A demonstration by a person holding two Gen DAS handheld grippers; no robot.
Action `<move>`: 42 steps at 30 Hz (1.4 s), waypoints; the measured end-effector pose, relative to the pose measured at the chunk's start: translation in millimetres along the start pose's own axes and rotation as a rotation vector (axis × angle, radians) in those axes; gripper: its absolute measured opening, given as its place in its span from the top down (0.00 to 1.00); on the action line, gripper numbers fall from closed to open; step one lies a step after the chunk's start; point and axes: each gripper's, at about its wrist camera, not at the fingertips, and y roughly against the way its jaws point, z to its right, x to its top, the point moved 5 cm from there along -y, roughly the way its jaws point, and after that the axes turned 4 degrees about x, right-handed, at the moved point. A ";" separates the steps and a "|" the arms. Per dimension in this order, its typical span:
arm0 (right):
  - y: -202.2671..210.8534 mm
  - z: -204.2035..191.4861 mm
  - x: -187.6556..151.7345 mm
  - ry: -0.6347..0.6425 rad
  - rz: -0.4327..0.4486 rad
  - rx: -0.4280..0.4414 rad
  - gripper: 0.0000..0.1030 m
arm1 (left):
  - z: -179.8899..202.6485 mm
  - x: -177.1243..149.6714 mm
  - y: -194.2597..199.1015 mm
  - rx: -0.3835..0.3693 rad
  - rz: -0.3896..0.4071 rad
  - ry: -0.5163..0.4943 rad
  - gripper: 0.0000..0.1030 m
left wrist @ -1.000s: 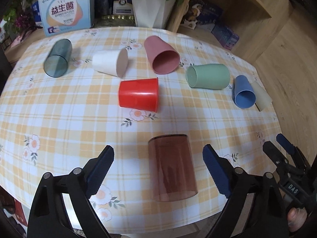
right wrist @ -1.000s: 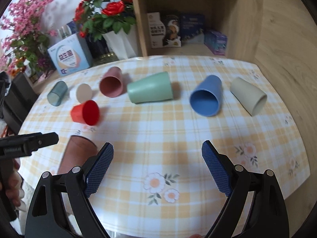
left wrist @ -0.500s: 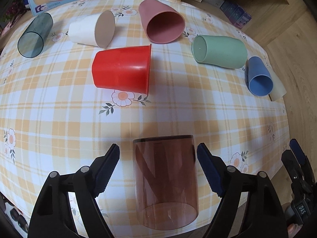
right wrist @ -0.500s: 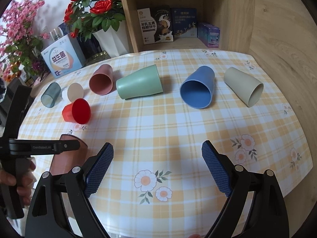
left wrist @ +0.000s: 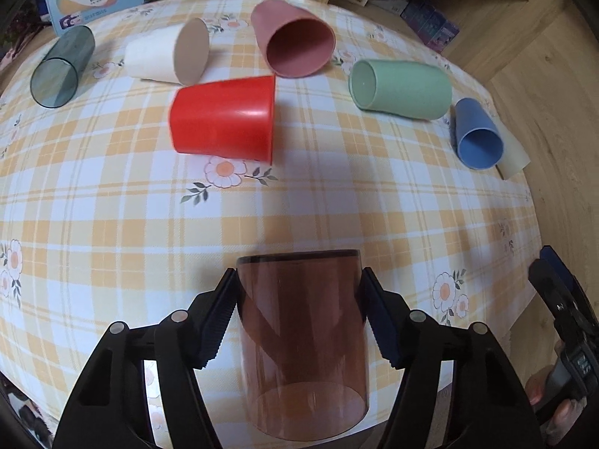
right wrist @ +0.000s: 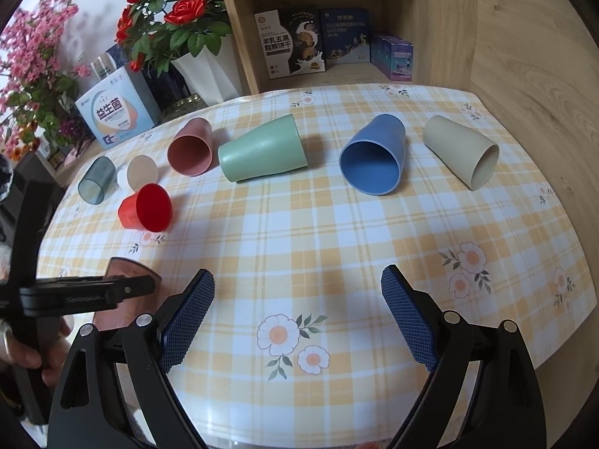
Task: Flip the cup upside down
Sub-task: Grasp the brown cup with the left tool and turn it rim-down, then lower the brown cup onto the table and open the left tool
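A clear brown cup point(left wrist: 303, 333) lies on its side near the table's front edge. My left gripper point(left wrist: 299, 292) is shut on it, one finger on each side of its wall. The cup also shows in the right wrist view point(right wrist: 127, 273) at the lower left, partly hidden by the left gripper point(right wrist: 86, 293). My right gripper point(right wrist: 297, 295) is open and empty above the checked tablecloth point(right wrist: 299, 232); it also shows at the right edge of the left wrist view point(left wrist: 561, 299).
Several other cups lie on their sides: red point(left wrist: 224, 123), pink point(left wrist: 295, 39), white point(left wrist: 168, 54), clear teal point(left wrist: 61, 67), green point(left wrist: 400, 88), blue point(left wrist: 477, 133), beige point(right wrist: 462, 155). A box, flower vase and wooden shelf stand behind the table.
My left gripper moved forward and closed its fingers onto the brown cup. My right gripper stayed open and nearly still.
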 end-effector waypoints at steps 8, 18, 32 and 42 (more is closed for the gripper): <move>-6.0 -14.0 -10.9 -0.001 -0.033 0.038 0.15 | -32.4 -26.9 49.5 -0.023 0.131 0.045 0.39; -6.7 -38.6 -21.0 0.052 -0.064 0.062 0.15 | -89.5 -31.7 99.9 0.022 0.263 0.141 0.41; -4.4 -34.7 -23.8 0.035 -0.076 0.030 0.15 | -122.5 -32.2 100.3 0.206 0.290 0.138 0.41; -2.2 -34.5 -25.1 0.033 -0.074 0.033 0.15 | -109.1 -39.3 86.9 0.172 0.234 0.111 0.40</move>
